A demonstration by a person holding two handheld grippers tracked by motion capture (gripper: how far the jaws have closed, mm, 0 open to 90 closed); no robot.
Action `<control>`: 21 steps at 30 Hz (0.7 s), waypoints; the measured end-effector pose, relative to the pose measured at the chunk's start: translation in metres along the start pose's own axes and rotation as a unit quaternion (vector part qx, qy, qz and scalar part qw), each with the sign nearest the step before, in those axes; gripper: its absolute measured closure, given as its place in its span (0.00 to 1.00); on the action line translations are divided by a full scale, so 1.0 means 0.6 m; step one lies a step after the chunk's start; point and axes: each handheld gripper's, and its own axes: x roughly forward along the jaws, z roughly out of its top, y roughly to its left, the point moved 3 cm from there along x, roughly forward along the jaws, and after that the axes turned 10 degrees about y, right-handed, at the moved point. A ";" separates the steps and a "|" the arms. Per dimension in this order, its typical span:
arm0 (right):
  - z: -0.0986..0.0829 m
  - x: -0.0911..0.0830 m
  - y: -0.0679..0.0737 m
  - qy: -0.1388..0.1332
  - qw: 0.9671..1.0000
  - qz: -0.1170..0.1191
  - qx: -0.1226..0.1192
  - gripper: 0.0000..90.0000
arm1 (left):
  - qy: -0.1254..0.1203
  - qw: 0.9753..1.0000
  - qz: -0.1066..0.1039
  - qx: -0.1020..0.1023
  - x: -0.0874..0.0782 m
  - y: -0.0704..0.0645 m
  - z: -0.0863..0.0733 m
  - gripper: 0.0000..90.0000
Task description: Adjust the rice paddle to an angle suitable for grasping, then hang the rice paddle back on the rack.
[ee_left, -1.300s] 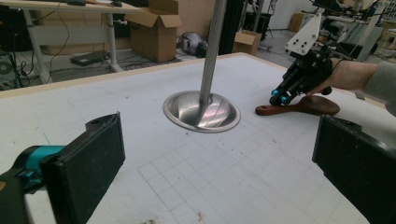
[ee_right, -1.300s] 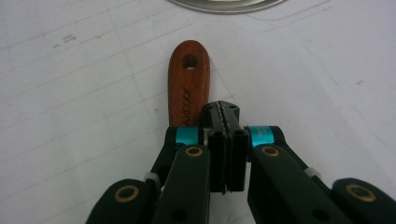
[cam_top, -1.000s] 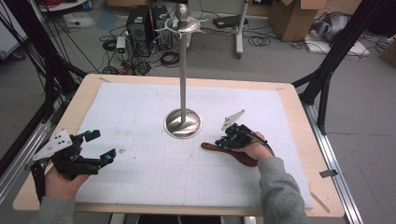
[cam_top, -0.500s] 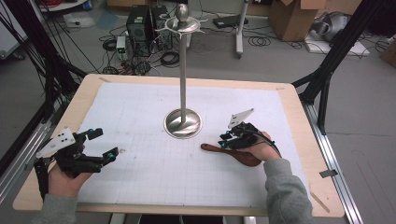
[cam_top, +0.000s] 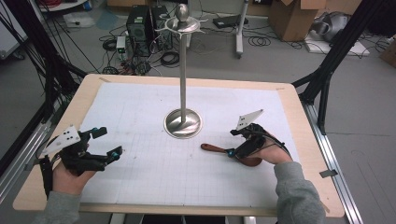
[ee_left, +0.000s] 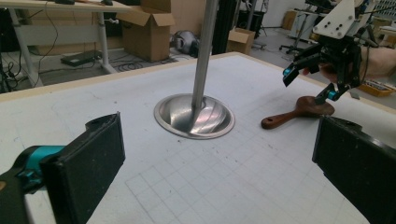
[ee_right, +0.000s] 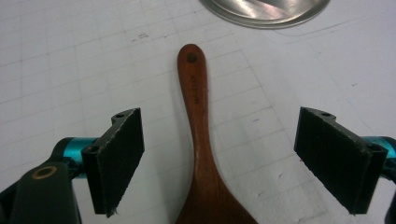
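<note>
Over the last second the right claw has slid a little to the right and toward the near edge of the bench, and it now hangs low over the broad end of the wooden spoon, with its jaws spread wide on either side of the handle and touching nothing. The spoon itself has not shifted; it lies flat on the white gridded sheet, just to the near right of the round base of the metal stand. That reads as the final lining-up before a grasp: judging from the right gripper view, the jaws straddle the spoon where the handle starts to widen, so closing them should catch the neck. The left claw has barely moved; it hovers at the near left of the bench, well apart from the spoon, jaws apart and empty, as its own view shows with the two black pads framing bare sheet. The spoon is a dark reddish-brown wood with a smooth, slightly glossy finish, a slim handle that flares into a wide bowl end, a small hole near the tip and faint lettering stamped along the handle. The handle tip points toward the stand's base and stops short of it, and from the left gripper view the spoon rests level with the right claw just above it.
</note>
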 end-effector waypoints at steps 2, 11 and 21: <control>-0.003 -0.002 0.001 0.004 1.000 -0.001 0.001 0.17 | 0.000 1.000 -0.002 0.000 0.003 0.000 0.001 0.03; -0.003 0.007 0.006 0.024 1.000 0.004 -0.012 0.17 | 0.004 1.000 -0.005 0.004 0.009 -0.004 0.003 0.03; 0.000 0.024 0.003 0.051 0.998 0.014 -0.020 0.19 | 0.004 1.000 -0.005 0.004 0.007 -0.005 0.002 0.03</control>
